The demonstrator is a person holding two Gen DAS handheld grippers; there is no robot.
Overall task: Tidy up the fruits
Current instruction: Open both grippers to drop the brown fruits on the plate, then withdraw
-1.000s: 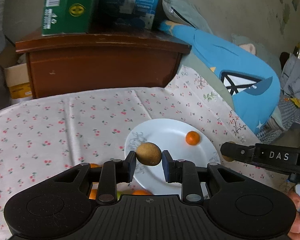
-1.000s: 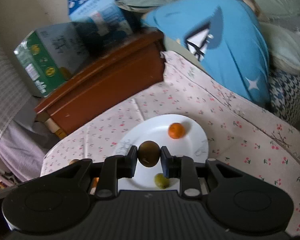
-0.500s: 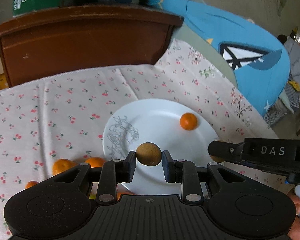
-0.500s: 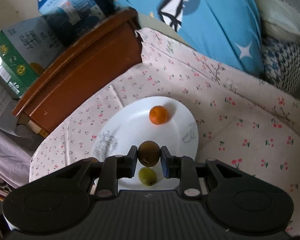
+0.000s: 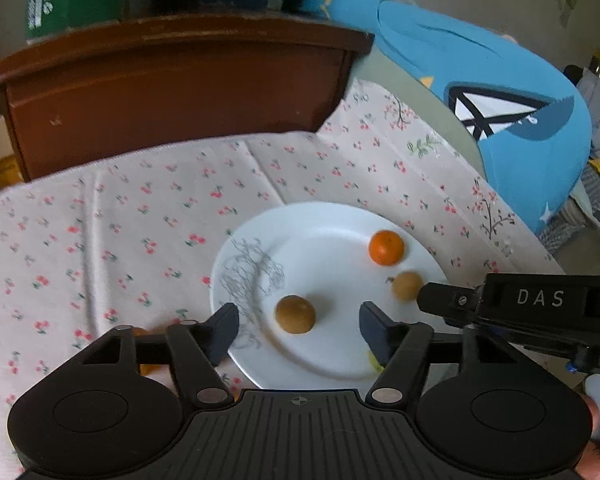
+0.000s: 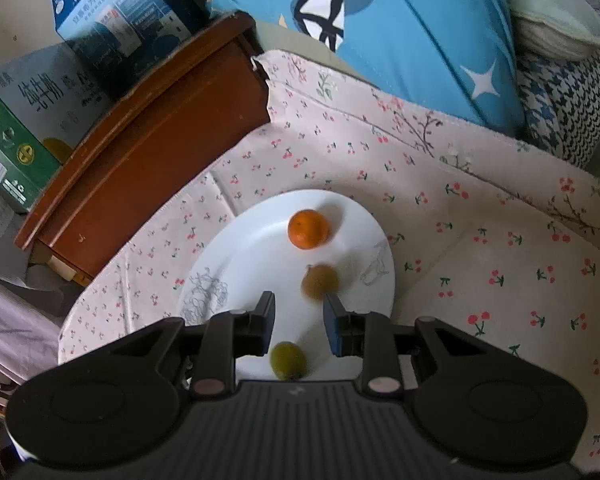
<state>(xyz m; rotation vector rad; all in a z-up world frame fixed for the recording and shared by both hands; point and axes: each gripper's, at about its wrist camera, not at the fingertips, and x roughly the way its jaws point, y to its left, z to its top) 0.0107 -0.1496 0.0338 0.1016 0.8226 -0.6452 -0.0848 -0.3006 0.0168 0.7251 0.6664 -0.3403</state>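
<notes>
A white plate [image 5: 332, 224] [image 6: 256, 252] lies on the cherry-print cloth. On it sit a tangerine [image 5: 385, 247] [image 6: 308, 229], a brown kiwi [image 5: 295, 314] and a second, blurred brown kiwi [image 5: 407, 285] [image 6: 320, 281]. My left gripper [image 5: 299, 330] is open and empty, its jaws wide either side of the first kiwi. My right gripper [image 6: 298, 320] is open; the blurred kiwi lies just past its fingertips. A green fruit [image 6: 288, 360] sits on the plate's near part, below the right jaws.
A tangerine [image 5: 148, 364] lies on the cloth behind my left finger, mostly hidden. A brown wooden cabinet [image 5: 172, 92] [image 6: 152, 132] with cartons on top stands behind the table. A blue cushion [image 5: 520, 128] [image 6: 400, 32] lies at the right.
Both grippers have opened and each let its kiwi go onto the plate. The right gripper's kiwi is blurred, still moving.
</notes>
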